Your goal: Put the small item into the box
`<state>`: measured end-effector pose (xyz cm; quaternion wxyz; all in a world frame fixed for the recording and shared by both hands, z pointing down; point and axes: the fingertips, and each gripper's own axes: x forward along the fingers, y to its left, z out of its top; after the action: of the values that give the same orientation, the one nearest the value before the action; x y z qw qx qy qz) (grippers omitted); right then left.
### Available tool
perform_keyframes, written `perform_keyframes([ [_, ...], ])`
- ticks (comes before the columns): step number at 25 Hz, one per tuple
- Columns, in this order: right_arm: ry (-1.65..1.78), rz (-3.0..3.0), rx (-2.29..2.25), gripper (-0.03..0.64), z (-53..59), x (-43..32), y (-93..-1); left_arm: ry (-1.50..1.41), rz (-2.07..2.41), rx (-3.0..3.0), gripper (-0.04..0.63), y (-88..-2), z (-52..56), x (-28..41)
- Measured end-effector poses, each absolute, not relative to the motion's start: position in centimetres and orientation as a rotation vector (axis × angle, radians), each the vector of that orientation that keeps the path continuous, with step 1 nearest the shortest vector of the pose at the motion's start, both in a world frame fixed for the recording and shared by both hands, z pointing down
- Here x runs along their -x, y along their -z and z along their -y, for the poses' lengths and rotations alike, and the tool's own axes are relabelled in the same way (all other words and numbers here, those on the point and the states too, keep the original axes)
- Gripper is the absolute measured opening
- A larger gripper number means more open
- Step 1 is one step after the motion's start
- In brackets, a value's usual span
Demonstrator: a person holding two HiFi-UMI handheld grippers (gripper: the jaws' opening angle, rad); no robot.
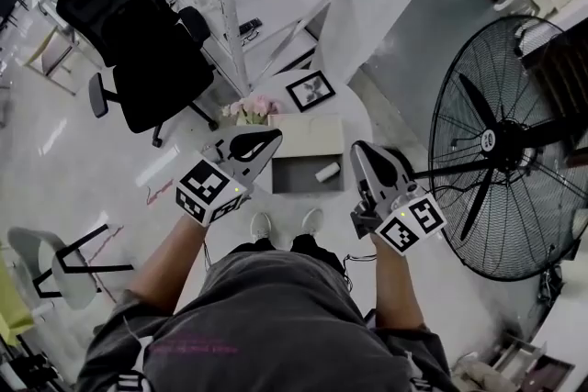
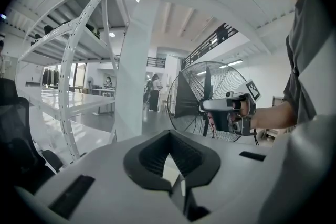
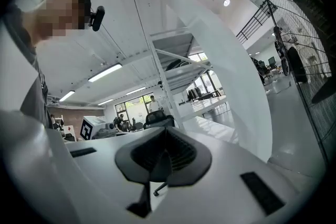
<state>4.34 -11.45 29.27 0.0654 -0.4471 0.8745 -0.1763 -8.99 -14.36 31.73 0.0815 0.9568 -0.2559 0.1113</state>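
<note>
The box [image 1: 308, 135] looks like matt grey cardboard, on a smooth white tabletop [image 1: 356, 110]. The fan [image 1: 514, 142] is black wire metal and the floor [image 1: 55, 133] glossy. The left tongs [image 2: 170, 162] are matt white plastic with black ribbed pads [image 2: 149, 157].

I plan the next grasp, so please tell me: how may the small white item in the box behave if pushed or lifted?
The small white item looks like a short cylinder on its side, so it probably rolls when pushed. It is small beside the box, so likely light. Its stiffness cannot be judged.
</note>
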Motion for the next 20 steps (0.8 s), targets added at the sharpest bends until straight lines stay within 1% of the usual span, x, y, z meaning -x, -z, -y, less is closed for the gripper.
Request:
perform_keyframes([
  [12,0.490,-2.654,1.311,0.021,11.2,-2.5,-27.8,-0.284,0.784,-2.867,0.014,-30.1,14.0,10.5],
  [20,0.477,-2.658,1.293,0.021,11.4,-2.7,-27.1,-0.276,0.785,-2.878,0.014,-29.4,14.0,10.1],
])
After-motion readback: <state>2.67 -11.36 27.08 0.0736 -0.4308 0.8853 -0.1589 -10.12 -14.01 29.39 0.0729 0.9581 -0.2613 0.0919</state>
